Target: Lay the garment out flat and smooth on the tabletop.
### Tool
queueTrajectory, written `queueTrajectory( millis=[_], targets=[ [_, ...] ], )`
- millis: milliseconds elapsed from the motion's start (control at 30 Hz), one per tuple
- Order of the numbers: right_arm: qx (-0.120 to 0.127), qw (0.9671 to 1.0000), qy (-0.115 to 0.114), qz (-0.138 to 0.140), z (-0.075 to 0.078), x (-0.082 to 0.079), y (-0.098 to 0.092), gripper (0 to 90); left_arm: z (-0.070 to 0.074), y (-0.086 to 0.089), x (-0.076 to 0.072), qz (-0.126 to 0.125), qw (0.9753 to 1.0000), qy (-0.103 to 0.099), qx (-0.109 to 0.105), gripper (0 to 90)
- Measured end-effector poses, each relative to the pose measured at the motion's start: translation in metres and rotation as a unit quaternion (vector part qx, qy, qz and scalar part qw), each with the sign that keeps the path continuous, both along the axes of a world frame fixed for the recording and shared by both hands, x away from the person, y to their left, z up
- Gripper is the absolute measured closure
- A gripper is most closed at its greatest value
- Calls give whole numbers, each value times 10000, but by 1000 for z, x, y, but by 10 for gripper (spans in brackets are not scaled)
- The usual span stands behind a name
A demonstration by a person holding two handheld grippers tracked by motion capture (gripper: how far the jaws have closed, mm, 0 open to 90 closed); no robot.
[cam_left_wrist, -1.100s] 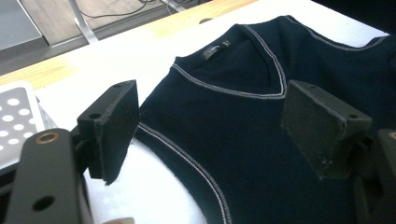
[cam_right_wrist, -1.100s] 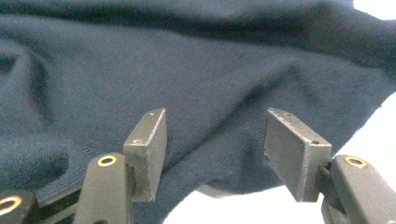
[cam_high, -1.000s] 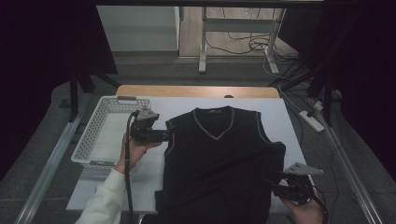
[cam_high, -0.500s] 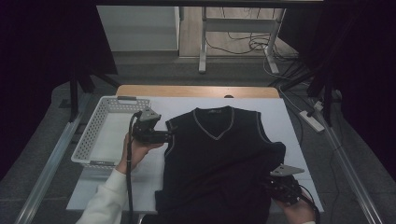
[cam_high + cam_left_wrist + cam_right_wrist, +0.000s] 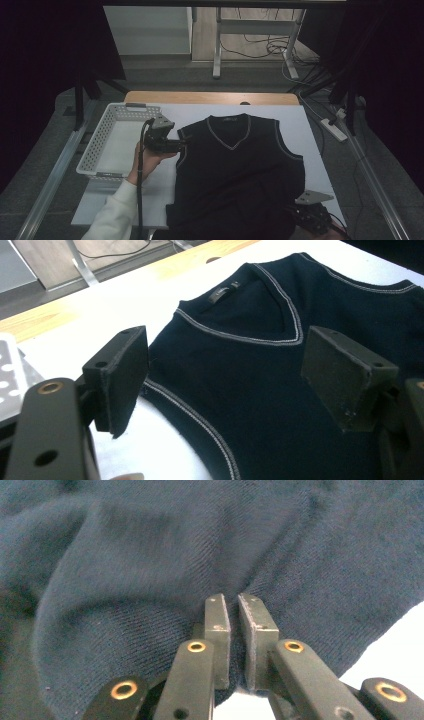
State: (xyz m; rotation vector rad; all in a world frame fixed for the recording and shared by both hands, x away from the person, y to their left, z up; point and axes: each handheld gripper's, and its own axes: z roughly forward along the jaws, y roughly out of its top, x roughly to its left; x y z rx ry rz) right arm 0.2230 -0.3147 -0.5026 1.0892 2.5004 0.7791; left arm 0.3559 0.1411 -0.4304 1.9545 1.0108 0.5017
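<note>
Dark V-neck vest (image 5: pixel 240 175) laid flat on the white tabletop (image 5: pixel 310 125), held at its lower right corner.

A wooden strip was seen along the tabletop's far edge, with a white basket (image 5: pixel 107 145) at the left, and a grey floor with cables behind. The left hand-held gripper (image 5: pixel 182 143) was held wide apart at the vest's left armhole. The right hand-held gripper (image 5: pixel 233 630) was clamped narrowly on the fabric. The hem was cut off by the frame's lower edge; the surroundings were too dark to be made out.

The left hand-held gripper (image 5: pixel 184 143) sits left of frame centre, jaws spread wide. The right hand-held gripper (image 5: pixel 295 214), lower right, has its jaws pinched nearly together.
</note>
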Motion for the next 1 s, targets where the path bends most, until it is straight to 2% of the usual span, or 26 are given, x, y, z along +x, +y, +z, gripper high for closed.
queueTrajectory(
  millis=[233, 333, 367, 433, 500, 600, 700, 800, 933, 1000],
  targets=[
    [101, 9999, 92, 25, -1, -28, -2, 831, -1, -6, 4, -83, 10000, 23, 34, 202],
    [88, 9999, 98, 95, 0, -33, -1, 826, -1, -7, 5, -96, 9999, 34, 31, 202],
    [104, 9999, 34, 93, 0, -33, -1, 816, -1, -7, 5, -93, 9999, 42, 26, 201],
    [204, 9997, -91, 74, 3, -31, 0, 741, -2, -7, 5, -94, 9999, 51, 30, 201],
    [344, 9991, -259, -47, 7, -27, 2, 609, -2, -6, 5, -91, 9999, 44, 34, 201],
    [642, 9964, -503, -222, 17, -17, 3, 514, -1, -6, 4, -84, 10000, 44, 25, 202],
    [652, 9949, -689, -346, 23, 1, 5, 473, -2, -7, 4, -88, 9999, 51, 21, 202],
    [679, 9941, -701, -477, 21, 26, 4, 465, -2, -9, 4, -111, 9999, 47, 22, 201],
    [454, 9948, -681, -607, 15, 63, 6, 457, -3, -9, 4, -112, 9999, 68, 43, 201],
    [519, 9940, -641, -725, 13, 80, 4, 452, -3, -9, 4, -105, 9999, 80, 48, 201]
  ],
)
